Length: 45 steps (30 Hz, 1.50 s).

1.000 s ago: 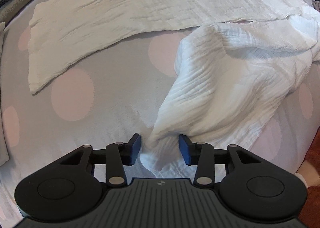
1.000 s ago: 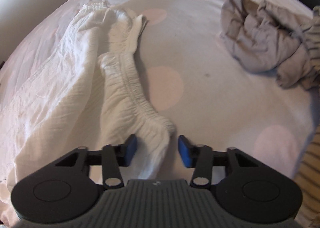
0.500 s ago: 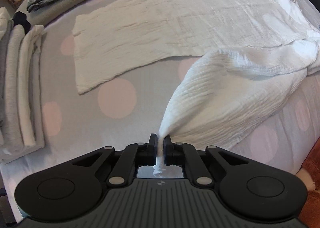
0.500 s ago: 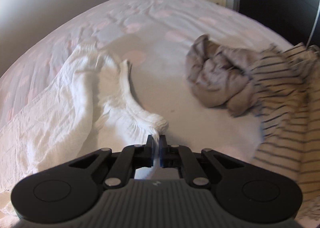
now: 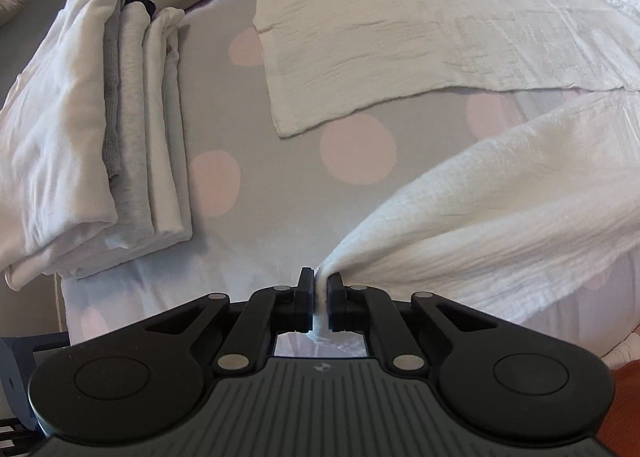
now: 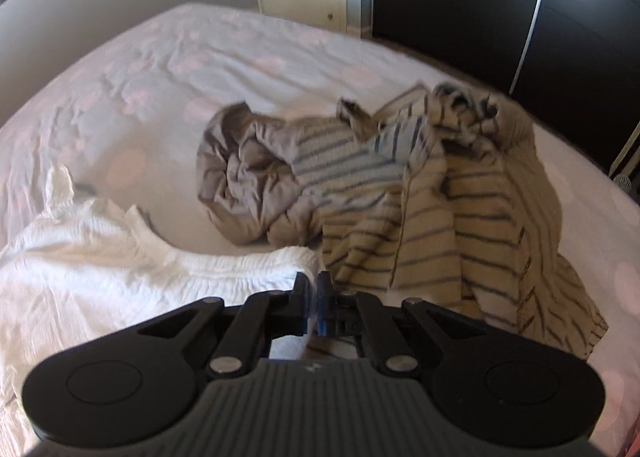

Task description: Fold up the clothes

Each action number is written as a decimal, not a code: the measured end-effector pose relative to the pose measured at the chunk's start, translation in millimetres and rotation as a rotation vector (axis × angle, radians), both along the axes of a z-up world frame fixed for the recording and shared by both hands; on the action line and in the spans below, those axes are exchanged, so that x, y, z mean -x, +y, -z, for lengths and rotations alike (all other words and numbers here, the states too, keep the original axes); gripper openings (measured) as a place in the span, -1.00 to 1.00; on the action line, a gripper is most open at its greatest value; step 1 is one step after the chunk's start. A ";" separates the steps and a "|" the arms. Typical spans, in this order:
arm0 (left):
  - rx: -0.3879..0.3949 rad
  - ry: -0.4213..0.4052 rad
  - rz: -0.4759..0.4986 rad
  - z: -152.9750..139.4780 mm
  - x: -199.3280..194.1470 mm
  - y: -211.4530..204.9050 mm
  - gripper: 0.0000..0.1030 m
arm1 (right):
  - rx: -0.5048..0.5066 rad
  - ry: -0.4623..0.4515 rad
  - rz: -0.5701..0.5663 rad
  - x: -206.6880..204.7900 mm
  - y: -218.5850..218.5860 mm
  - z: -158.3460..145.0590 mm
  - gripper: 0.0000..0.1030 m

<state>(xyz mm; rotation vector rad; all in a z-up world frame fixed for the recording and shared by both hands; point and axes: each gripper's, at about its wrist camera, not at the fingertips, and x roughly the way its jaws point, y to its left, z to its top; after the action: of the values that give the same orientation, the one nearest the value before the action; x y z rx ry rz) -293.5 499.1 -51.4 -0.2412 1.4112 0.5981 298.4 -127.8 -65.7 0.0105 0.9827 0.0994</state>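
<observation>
You had both grippers clamped on the white trousers at that point: the left gripper had its fingers pinched shut on the hem of the near leg, and the right gripper had its fingers closed on the elastic waistband end. The far leg lay flat on the bed, while the near leg was lifted and pulled taut toward you, so I'd say you were mid-fold, carrying one leg over to stack on the other. Next move probably needed both ends swung far together, keeping tension so the crinkly fabric landed edge to edge. Compared with a second earlier, both sets of fingers had gone from spread around the cloth to gripped on it, and both views had pulled back, so the folded pile on the left and the striped garment beside the grey crumpled one came into view.
</observation>
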 end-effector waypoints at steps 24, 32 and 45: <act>-0.019 -0.086 -0.021 42.6 -36.4 19.5 0.01 | 0.078 -0.145 -0.219 3.6 61.7 -3.6 -0.22; -0.001 -0.101 0.010 73.9 -48.2 13.7 -0.48 | 0.089 -0.135 -0.298 -7.4 116.6 9.0 -0.10; -0.134 -0.185 -0.239 35.8 -16.3 69.7 -1.00 | 0.031 -0.124 -0.303 -51.8 185.6 30.5 -0.08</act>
<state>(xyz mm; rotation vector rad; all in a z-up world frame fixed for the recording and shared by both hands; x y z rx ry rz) -277.3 568.8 -87.2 -0.3518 1.1673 0.8418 350.2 57.7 -96.2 -0.1719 0.8566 0.3588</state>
